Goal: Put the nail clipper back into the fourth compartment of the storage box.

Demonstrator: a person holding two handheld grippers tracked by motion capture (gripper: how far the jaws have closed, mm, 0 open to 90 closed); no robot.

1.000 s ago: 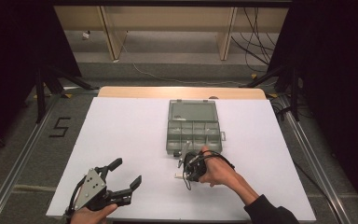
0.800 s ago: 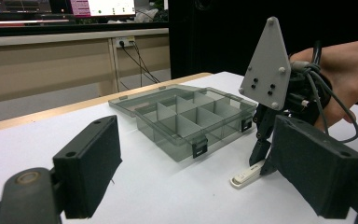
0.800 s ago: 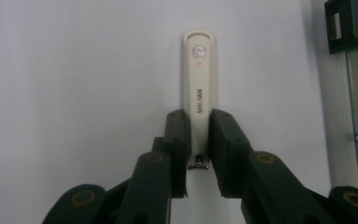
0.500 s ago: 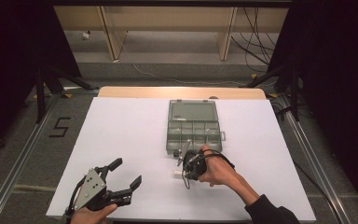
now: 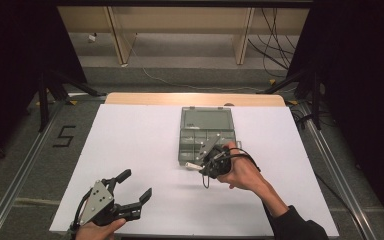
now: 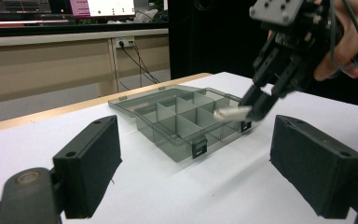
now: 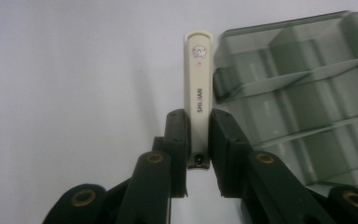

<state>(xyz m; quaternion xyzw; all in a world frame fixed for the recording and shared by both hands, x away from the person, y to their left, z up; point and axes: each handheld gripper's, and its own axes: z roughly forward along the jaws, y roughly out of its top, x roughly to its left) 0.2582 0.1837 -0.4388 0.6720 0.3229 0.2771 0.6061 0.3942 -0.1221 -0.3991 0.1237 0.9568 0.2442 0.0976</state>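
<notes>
White tabletop (image 5: 145, 145), smooth and matte, with a bare strip of light wood along its far edge (image 5: 195, 98). Directly on the white surface, toward 1 o'clock from its middle: one smoky grey translucent organizer box (image 5: 206, 134), lying flat and open. Lid (image 5: 206, 120) folded back flat on the tabletop toward 12 o'clock, hinged to the tray. Tray split by thin walls into small compartments, two dark latches on the near wall at 6 o'clock. Faint shadows on the white at 5 o'clock of the box.
</notes>
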